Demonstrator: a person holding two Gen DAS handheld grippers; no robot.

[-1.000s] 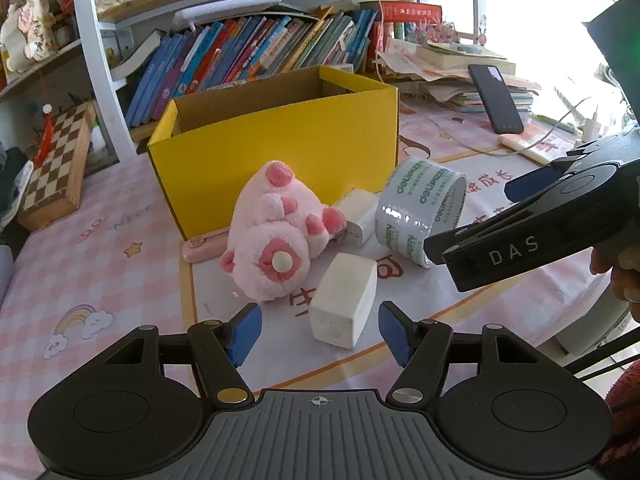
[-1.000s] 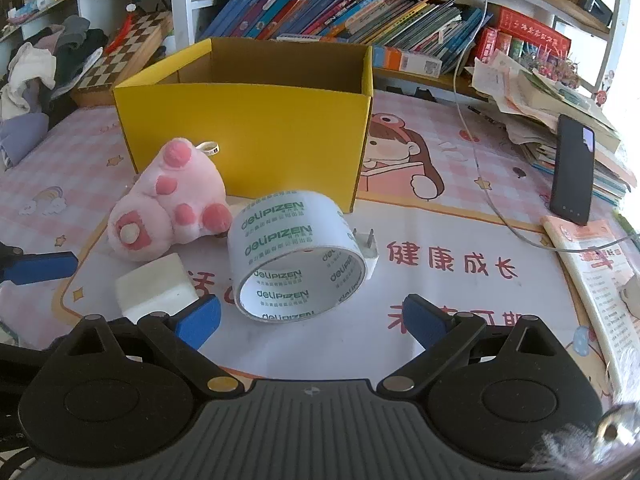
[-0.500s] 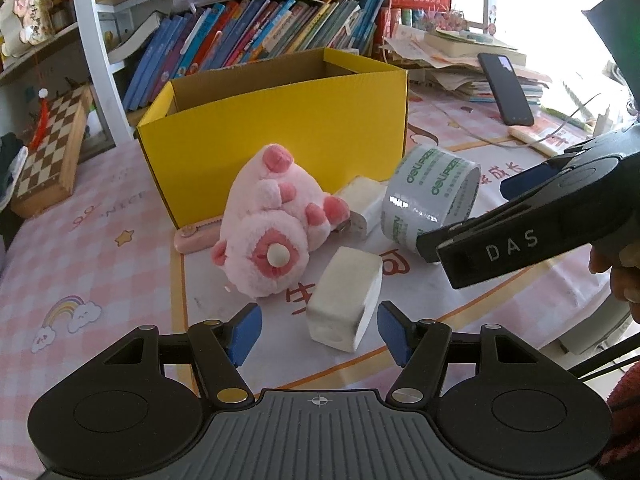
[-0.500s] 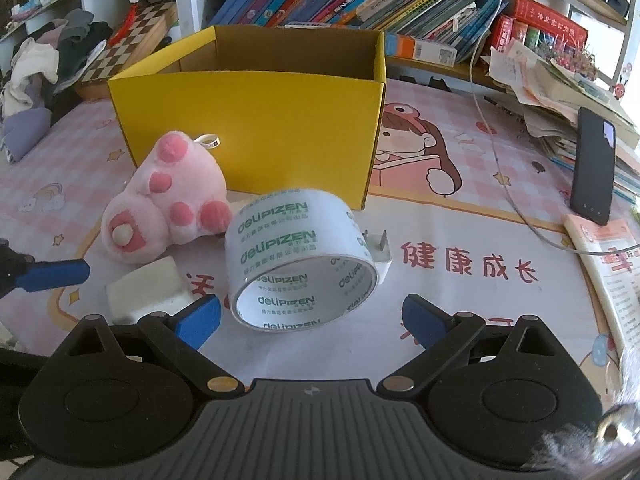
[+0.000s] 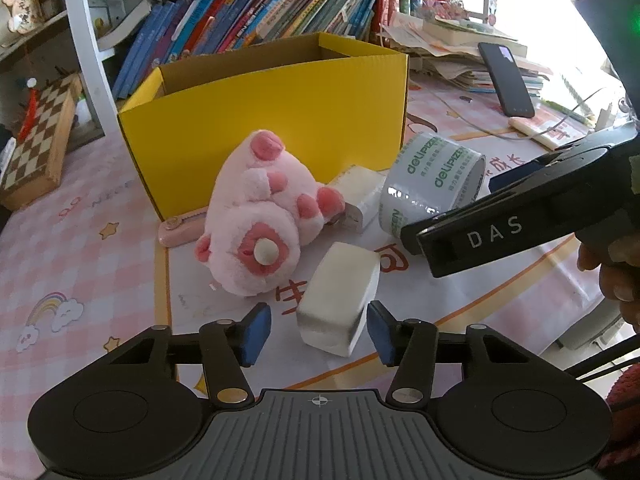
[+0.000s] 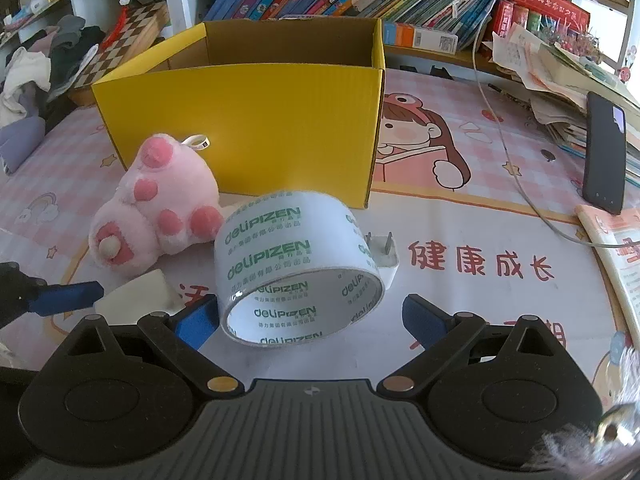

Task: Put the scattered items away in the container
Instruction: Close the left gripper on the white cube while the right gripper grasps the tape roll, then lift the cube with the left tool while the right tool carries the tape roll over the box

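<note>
Before the open yellow cardboard box (image 6: 248, 120), the left gripper (image 5: 318, 334) gapes around a white rectangular block (image 5: 338, 300); the right gripper (image 6: 308, 322) gapes around a clear printed tape roll (image 6: 296, 264).

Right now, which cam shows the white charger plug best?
Right wrist: the charger plug shows its two prongs beside the tape roll, though the roll hides part of it. Left wrist shows only its white body between the pink plush and the roll.

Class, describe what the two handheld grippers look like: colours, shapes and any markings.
Both are matte black with ribbed bases, round side discs and brass-coloured pivot pins. The left gripper and right gripper have blue finger pads. White "DAS" lettering marks the right gripper's side.
</note>
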